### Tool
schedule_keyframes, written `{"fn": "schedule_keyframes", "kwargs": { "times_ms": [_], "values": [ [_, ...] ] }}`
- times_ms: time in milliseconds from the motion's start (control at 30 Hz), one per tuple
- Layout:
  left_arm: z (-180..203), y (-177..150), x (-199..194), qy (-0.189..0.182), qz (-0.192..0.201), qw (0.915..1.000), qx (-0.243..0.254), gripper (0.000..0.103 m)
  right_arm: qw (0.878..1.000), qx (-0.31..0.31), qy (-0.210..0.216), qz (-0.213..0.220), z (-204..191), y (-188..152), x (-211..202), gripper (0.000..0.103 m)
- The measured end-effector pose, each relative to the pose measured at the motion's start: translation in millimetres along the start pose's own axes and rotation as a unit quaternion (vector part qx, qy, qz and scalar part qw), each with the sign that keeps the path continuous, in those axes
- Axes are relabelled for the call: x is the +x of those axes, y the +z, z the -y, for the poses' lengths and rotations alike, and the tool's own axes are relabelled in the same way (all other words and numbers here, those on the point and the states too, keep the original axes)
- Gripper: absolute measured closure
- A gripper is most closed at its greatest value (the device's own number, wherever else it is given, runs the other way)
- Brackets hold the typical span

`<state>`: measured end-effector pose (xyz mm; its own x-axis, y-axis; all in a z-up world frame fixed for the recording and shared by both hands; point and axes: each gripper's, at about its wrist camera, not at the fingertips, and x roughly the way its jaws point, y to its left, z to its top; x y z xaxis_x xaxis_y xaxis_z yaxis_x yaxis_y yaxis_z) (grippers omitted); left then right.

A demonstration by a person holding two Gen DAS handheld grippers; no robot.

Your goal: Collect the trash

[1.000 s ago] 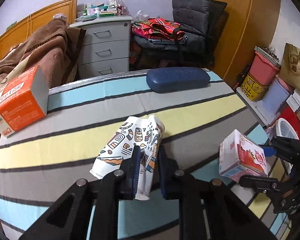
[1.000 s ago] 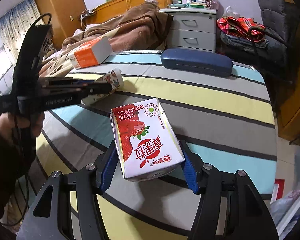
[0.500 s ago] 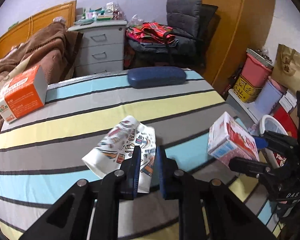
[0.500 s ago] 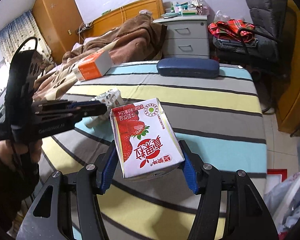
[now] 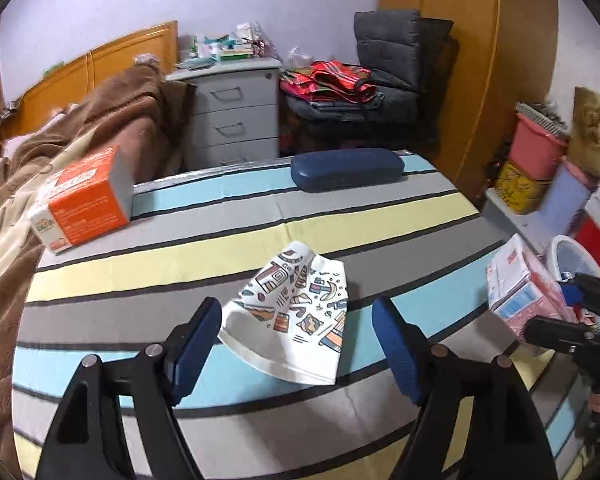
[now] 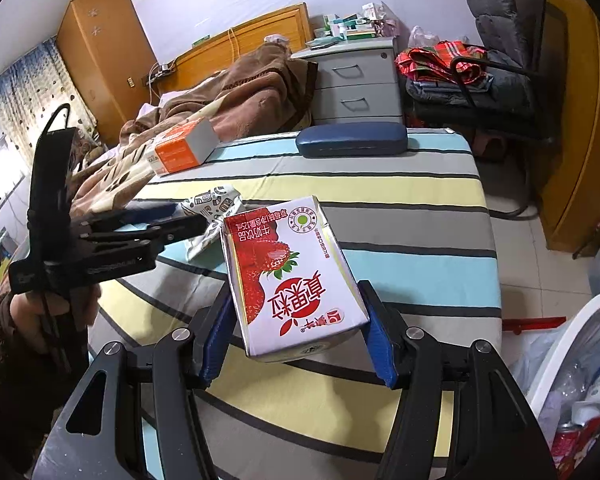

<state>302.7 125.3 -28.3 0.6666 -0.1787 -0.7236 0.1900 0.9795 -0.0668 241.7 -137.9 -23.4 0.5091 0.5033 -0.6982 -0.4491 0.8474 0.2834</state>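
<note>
Striped table (image 5: 340, 208) by a bed | white bin (image 6: 556, 344) holds cans and bottles | patterned paper cup (image 5: 296, 312), squashed flat, between opening left gripper (image 5: 296, 344), untouched | right gripper (image 6: 296, 336) squeezes red-and-white strawberry carton (image 6: 292, 276)

On the table (image 5: 380, 216): flattened paper cup (image 5: 296, 316) near the front, box (image 5: 82, 196) far left, long case (image 5: 346, 168) at the rear edge. Beyond: drawer unit (image 5: 236, 116). Right, apparently on the floor: bin (image 6: 580, 364).
</note>
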Motion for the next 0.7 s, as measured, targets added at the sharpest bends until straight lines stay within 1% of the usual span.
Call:
{"fn": "schedule_keyframes", "kwargs": {
  "times_ms": [33, 67, 133, 167, 233, 333, 367, 467, 567, 633, 700],
  "values": [
    [-4.6, 3.2, 3.4, -0.017, -0.010, 0.9998, -0.001, 0.023, 1.000, 0.000, 0.001, 0.000, -0.1, 0.0, 0.5, 0.043],
    [-6.8, 5.8, 7.9, -0.015, -0.020, 0.9997, 0.005, 0.023, 1.000, 0.000, 0.002, 0.000, -0.3, 0.7, 2.1, 0.043],
    [-6.7, 10.0, 14.7, 0.003, -0.021, 0.9994, 0.029, 0.023, 1.000, 0.000, 0.001, -0.001, 0.6, 0.7, 2.8, 0.043],
    [-4.7, 10.0, 17.7, 0.002, -0.023, 0.9991, 0.037, 0.023, 1.000, 0.002, 0.002, -0.001, 0.8, 1.1, 3.8, 0.043],
    [-2.6, 10.0, 27.2, -0.027, -0.045, 0.9977, 0.043, 0.023, 1.000, 0.005, 0.002, -0.002, 1.4, 1.4, 5.6, 0.043],
    [2.2, 5.8, 42.7, -0.031, -0.076, 0.9957, 0.043, 0.024, 1.000, 0.006, -0.001, -0.006, 1.5, 2.2, 8.3, 0.043],
    [2.7, 3.9, 46.3, -0.032, -0.080, 0.9956, 0.038, 0.026, 1.000, 0.005, -0.002, -0.006, 1.3, 2.3, 8.8, 0.043],
    [-1.2, 0.0, 48.2, -0.044, -0.073, 0.9964, 0.007, 0.029, 1.000, 0.003, -0.004, -0.006, 0.6, 2.3, 8.9, 0.043],
    [-2.5, -1.2, 45.5, -0.037, -0.062, 0.9974, -0.008, 0.034, 1.000, 0.003, -0.004, -0.007, 1.2, 1.8, 8.7, 0.043],
    [0.7, -1.6, 40.4, -0.030, -0.051, 0.9982, -0.003, 0.043, 1.000, 0.003, -0.005, -0.007, 0.8, 1.3, 8.3, 0.043],
    [3.1, -1.7, 37.8, -0.020, -0.047, 0.9987, 0.001, 0.047, 1.000, 0.006, -0.004, -0.005, 1.3, 0.3, 7.1, 0.043]
  ]
}}
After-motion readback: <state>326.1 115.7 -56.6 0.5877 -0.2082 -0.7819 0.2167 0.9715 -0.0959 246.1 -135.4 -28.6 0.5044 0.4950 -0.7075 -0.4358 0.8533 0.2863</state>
